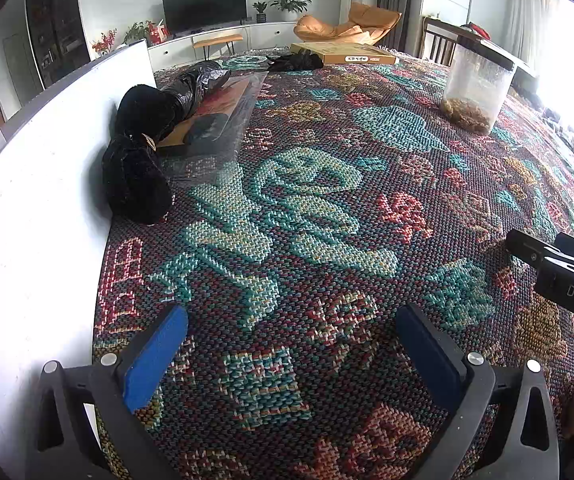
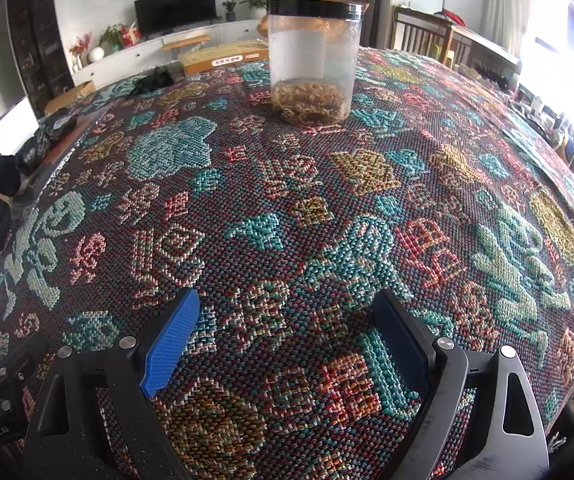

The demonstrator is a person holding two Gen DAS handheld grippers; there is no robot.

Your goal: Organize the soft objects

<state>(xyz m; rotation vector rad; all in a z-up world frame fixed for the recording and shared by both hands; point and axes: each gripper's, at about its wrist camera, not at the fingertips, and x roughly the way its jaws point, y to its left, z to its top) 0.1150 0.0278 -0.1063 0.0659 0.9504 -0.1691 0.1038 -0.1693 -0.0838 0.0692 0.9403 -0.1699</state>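
Both hand-held grippers, left [image 1: 291,344] and right [image 2: 287,336], spread apart, empty; jar's black lid [image 2: 314,7] whole only rightward.

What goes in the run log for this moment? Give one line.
left gripper: open, empty | right gripper: open, empty | jar: lidded, upright on cloth | black soft items: untouched by wall
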